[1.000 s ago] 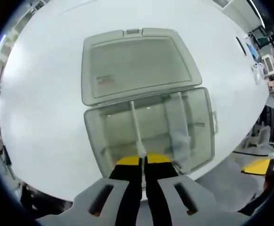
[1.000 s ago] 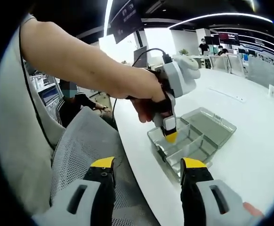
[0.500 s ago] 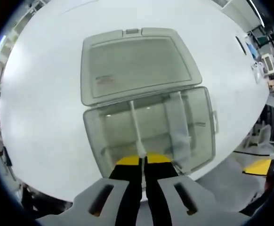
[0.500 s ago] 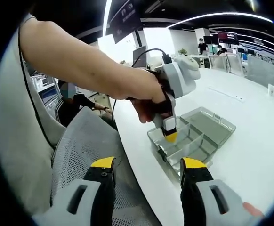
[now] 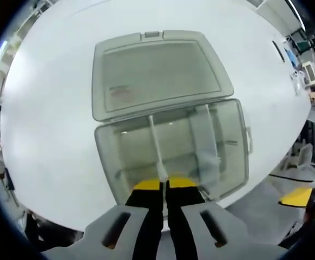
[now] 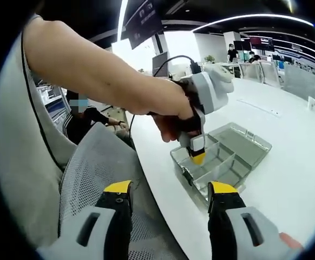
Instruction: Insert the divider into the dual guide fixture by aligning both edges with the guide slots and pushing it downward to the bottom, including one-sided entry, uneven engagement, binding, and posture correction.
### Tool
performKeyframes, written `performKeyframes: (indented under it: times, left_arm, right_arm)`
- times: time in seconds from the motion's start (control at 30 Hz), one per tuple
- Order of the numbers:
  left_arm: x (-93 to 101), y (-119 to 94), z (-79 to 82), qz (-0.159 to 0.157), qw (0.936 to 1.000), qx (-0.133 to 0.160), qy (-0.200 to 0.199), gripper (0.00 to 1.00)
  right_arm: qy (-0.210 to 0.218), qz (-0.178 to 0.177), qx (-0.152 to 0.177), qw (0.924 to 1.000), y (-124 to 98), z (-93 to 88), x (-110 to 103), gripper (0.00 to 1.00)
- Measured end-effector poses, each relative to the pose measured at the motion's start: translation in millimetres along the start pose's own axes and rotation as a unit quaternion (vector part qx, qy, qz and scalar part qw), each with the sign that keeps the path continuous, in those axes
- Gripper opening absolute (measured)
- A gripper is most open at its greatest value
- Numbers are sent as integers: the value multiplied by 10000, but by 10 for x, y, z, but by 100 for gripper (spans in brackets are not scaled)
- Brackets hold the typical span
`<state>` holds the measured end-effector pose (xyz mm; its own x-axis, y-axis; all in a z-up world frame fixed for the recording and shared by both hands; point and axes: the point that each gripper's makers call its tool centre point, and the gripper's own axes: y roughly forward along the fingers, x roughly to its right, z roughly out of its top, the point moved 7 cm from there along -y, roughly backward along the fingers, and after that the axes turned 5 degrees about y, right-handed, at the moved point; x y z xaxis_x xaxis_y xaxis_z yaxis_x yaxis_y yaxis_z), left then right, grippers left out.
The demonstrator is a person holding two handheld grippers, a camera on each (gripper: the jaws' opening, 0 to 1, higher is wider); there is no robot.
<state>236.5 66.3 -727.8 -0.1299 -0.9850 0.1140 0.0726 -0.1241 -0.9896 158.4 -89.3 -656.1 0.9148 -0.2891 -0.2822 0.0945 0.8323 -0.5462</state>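
Divider [image 5: 156,147] pinched upright in closed left tongs [image 5: 165,184] over box [image 5: 114,162]; right tongs [image 6: 170,189] agape.

White table [image 5: 49,108], 1 clear compartment box [image 5: 171,143] on it — lid open, flat

Left gripper [image 5: 163,183] jaws pinch the divider [image 5: 156,147] upright inside the open box [image 5: 106,157].
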Motion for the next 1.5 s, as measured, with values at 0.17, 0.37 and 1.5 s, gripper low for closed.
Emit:
performKeyframes:
  times: [0.17, 0.37, 1.5]
  left_arm:
    - [20, 9, 3, 60, 10000, -27, 58, 0]
    - [1, 11, 2, 45, 10000, -19, 25, 0]
    - [-8, 90, -22, 16, 9999, -91, -75, 0]
  right_arm:
    - [7, -54, 10, 10000, -49, -12, 21, 53]
    - [6, -120, -12, 9999, -77, -34, 46, 54]
    - [130, -256, 108, 9995, -171, -69, 228, 54]
